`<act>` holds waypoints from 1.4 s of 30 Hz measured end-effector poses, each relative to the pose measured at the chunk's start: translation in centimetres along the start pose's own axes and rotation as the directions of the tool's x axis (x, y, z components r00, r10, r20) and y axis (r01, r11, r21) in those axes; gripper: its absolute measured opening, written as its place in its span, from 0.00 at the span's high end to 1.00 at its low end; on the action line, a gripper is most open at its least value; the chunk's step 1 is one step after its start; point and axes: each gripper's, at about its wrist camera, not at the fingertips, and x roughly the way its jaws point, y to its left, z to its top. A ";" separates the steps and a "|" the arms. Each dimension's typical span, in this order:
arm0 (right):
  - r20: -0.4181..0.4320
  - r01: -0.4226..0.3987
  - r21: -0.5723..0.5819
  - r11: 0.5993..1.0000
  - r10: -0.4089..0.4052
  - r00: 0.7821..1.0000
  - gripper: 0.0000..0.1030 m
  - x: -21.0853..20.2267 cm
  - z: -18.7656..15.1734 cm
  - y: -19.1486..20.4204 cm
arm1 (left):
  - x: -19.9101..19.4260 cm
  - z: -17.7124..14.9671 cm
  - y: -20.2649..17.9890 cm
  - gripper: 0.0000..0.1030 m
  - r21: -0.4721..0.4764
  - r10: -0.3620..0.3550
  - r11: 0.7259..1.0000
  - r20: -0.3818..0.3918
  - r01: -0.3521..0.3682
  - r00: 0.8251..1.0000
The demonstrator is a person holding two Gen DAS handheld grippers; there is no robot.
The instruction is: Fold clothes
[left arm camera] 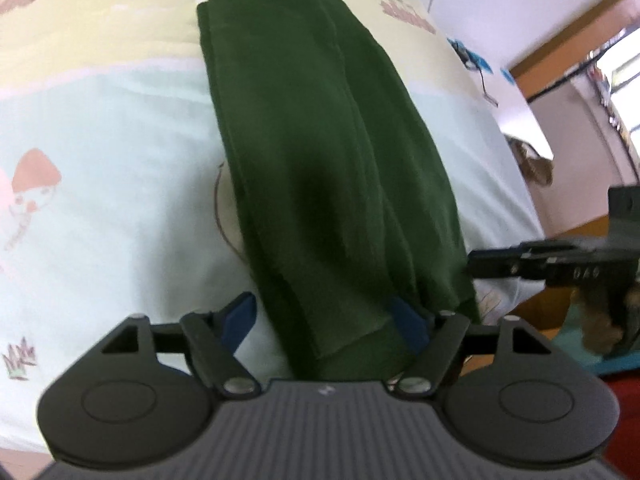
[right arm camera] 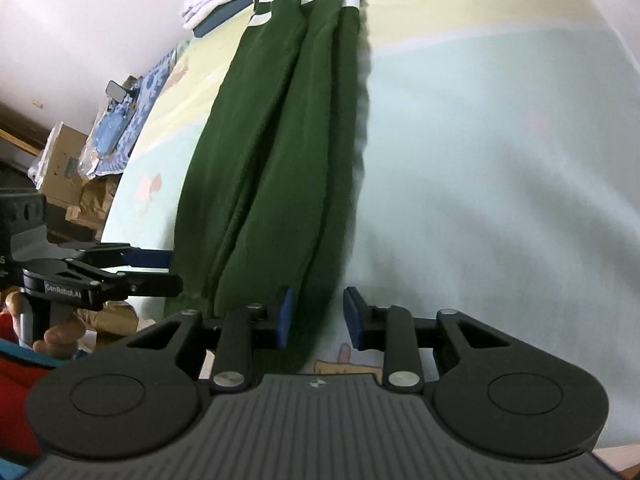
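**Green garment stretched along the bed**

A dark green garment with white-striped cuffs lies lengthwise on a pastel bedsheet. The left gripper straddles its near end, jaws wide apart. The right gripper, jaws also parted, brackets the near edge.

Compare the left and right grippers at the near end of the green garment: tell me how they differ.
The left gripper has its jaws spread wide across most of the green garment's near end; the right gripper has its jaws closer together, over only the right edge. Green cloth fills the left gap; the right gap also shows bedsheet. Both are open, with blue pads.
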 end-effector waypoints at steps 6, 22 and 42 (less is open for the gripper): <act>0.012 -0.024 -0.030 0.999 0.025 1.000 0.70 0.7 0.1 0.9 | 0.0 -0.1 0.6 0.33 -0.061 -0.048 0.997 0.044 0.050 0.998; -0.022 -0.067 0.008 0.998 0.067 0.998 0.80 0.7 0.2 -0.5 | 0.2 -0.3 1.8 0.79 -0.128 -0.068 0.989 0.059 0.075 0.996; -0.034 -0.069 -0.004 0.998 0.069 0.997 0.88 0.6 0.1 0.0 | 0.5 0.0 1.2 0.92 -0.128 -0.036 0.991 0.026 0.039 0.999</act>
